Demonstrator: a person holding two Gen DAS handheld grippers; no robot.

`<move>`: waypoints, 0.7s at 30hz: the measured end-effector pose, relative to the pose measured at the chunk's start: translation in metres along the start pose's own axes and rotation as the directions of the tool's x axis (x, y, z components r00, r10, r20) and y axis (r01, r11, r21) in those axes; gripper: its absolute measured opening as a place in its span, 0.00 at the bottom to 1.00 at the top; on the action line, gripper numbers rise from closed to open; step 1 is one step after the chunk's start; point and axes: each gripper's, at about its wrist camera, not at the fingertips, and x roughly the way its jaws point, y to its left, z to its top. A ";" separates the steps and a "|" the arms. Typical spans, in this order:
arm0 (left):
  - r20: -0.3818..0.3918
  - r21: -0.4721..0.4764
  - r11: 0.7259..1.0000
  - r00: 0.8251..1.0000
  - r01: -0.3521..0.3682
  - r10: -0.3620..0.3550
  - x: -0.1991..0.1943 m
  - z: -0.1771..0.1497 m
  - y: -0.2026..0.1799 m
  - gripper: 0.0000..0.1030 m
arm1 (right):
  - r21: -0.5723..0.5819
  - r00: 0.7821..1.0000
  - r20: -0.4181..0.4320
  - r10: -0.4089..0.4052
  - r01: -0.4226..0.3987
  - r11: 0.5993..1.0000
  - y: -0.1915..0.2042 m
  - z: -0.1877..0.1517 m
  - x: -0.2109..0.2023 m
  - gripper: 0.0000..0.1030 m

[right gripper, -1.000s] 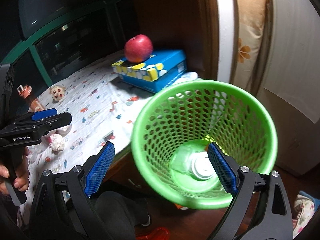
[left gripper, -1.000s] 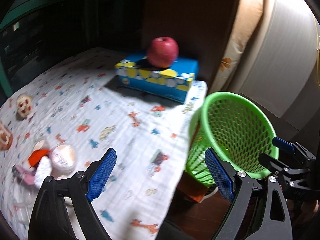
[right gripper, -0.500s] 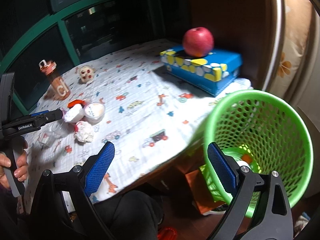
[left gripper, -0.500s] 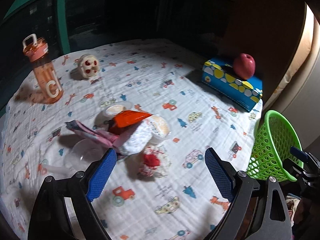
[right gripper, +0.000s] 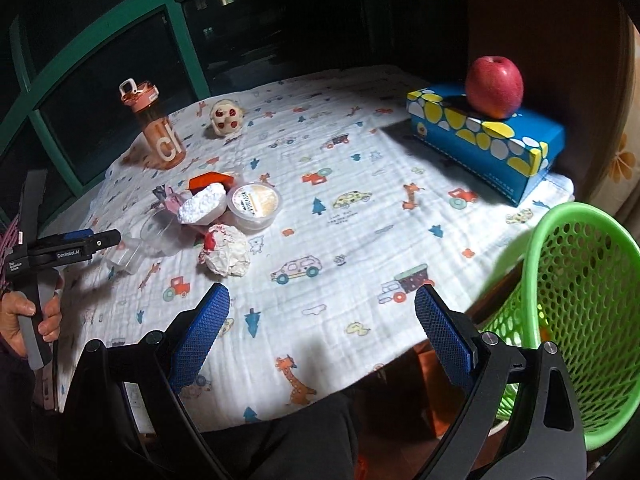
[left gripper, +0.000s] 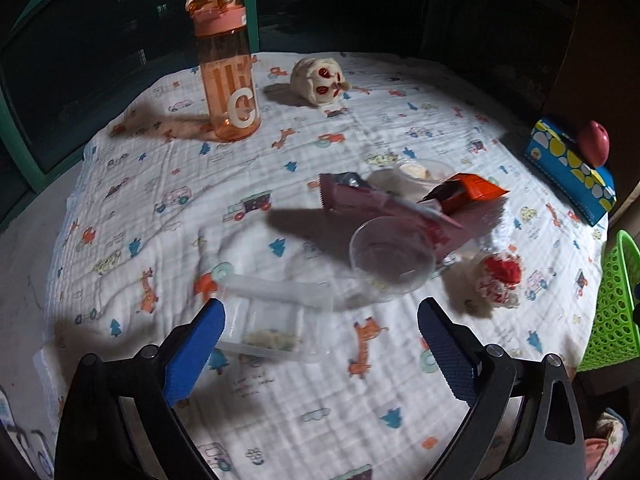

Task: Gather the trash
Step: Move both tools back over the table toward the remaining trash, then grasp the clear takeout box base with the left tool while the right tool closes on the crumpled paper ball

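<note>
Mostly trash sits clustered mid-desk: clear plastic tray (left gripper: 264, 330) just ahead of the left claw (left gripper: 320, 336), clear cup (left gripper: 392, 258), crumpled paper (right gripper: 226, 250). Both claws spread, holding nothing; right claw (right gripper: 322, 326) near green basket (right gripper: 576, 280).

The green basket (left gripper: 616, 304) was cut off by the right edge of the left wrist view, only a strip of its mesh wall showing. In the right wrist view its floor lay behind the right tongs' arm, so its contents could not be told. The clear tray (left gripper: 264, 328) and clear cup (left gripper: 392, 260) were smeared by blur. The lidded cup's (right gripper: 254, 202) label was too small to read.
</note>
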 end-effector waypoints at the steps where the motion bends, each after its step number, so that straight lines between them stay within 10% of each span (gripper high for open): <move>1: -0.015 -0.001 1.000 1.000 -0.006 0.006 0.005 -0.002 0.006 0.91 | -0.007 1.000 -0.003 0.004 -0.004 1.000 0.004 0.000 0.002 0.90; 21: -0.107 0.050 0.998 0.994 0.036 -0.030 0.052 -0.006 0.035 0.91 | -0.100 0.993 -0.101 0.061 -0.071 0.992 0.063 0.010 0.063 0.90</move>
